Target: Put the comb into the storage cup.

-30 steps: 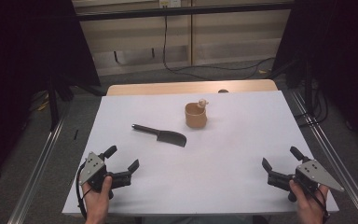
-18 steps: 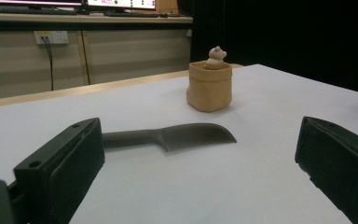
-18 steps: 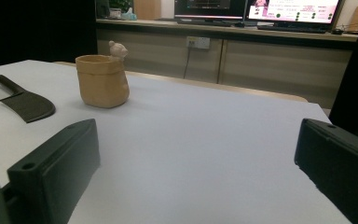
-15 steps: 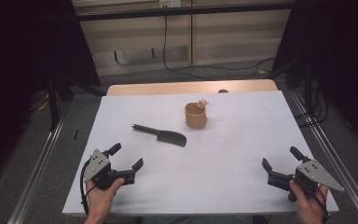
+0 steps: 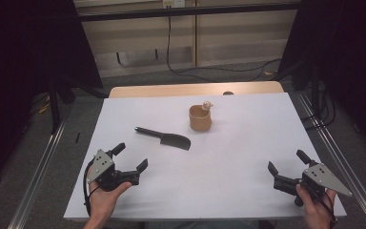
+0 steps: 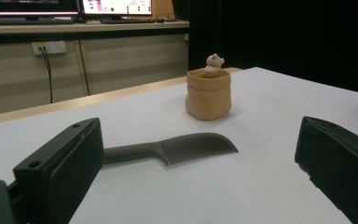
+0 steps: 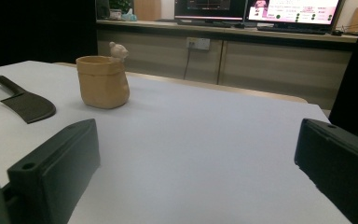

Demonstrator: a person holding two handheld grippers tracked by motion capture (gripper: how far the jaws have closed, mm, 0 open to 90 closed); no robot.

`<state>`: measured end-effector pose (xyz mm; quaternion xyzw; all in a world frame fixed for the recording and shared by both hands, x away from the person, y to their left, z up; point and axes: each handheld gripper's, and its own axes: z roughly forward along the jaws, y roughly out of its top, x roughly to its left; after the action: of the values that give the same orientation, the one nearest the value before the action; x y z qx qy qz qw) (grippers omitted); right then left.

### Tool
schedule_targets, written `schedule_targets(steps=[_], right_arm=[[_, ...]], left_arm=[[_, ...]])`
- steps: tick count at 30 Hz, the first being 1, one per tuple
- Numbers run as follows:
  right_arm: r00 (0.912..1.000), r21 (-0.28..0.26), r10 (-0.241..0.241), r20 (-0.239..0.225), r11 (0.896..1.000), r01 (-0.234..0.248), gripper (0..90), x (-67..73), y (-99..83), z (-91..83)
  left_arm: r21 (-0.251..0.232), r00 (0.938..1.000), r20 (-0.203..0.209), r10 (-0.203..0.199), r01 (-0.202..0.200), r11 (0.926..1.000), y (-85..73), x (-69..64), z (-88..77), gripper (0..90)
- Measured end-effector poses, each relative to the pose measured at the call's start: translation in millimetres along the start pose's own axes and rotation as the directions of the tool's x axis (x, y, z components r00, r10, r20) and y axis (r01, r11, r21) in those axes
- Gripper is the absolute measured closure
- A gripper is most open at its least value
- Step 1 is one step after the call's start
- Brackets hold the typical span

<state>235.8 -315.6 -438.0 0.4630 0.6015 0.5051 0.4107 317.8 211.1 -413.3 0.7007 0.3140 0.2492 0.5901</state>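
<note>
A dark comb (image 5: 167, 138) with a long handle lies flat on the white table (image 5: 238, 195), left of centre. Behind it to the right stands a tan pot (image 5: 200, 120) with a small pale figure (image 5: 207, 105) perched on its rim. My left gripper (image 5: 131, 156) is held open near the front left corner, nothing between its jaws; in the left gripper view the comb (image 6: 186, 147) lies ahead with the pot (image 6: 208, 95) beyond it. My right gripper (image 5: 286, 161) is open and empty at the front right; in its view the pot (image 7: 102, 81) and comb (image 7: 28, 106) sit far left.
A bare wooden strip (image 5: 171, 89) runs along the table's far edge. Metal rails (image 5: 333, 152) flank both sides. Cables (image 5: 209, 71) lie on the floor behind. A bench with monitors (image 7: 289, 10) stands against the far wall.
My left gripper has shifted slightly forward and to the right. The right gripper, comb and pot have stayed where they were.
</note>
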Motion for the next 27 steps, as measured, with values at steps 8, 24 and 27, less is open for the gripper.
schedule_targets(steps=[8, 24, 27], right_arm=[[1.0000, -0.002, 0.001, -0.001, 1.000, -0.001, 0.0, -0.3, 0.0, -0.1], [1.0000, 0.001, -0.001, 0.001, 1.000, 0.001, 0.0, 0.2, 0.1, -0.2], [1.0000, 0.001, -0.002, -0.001, 1.000, 0.002, 0.0, 0.2, 0.1, -0.3]], left_arm=[[-0.010, 0.9999, 0.006, 0.008, -0.008, 0.9999, 5.7, 2.6, 7.3, 1.5], [-0.004, 0.9998, 0.017, 0.012, -0.012, 0.9999, 13.7, 11.7, 24.0, 1.6], [-0.006, 0.9998, 0.017, 0.011, -0.011, 0.9999, 16.2, 12.8, 26.5, 1.6]])
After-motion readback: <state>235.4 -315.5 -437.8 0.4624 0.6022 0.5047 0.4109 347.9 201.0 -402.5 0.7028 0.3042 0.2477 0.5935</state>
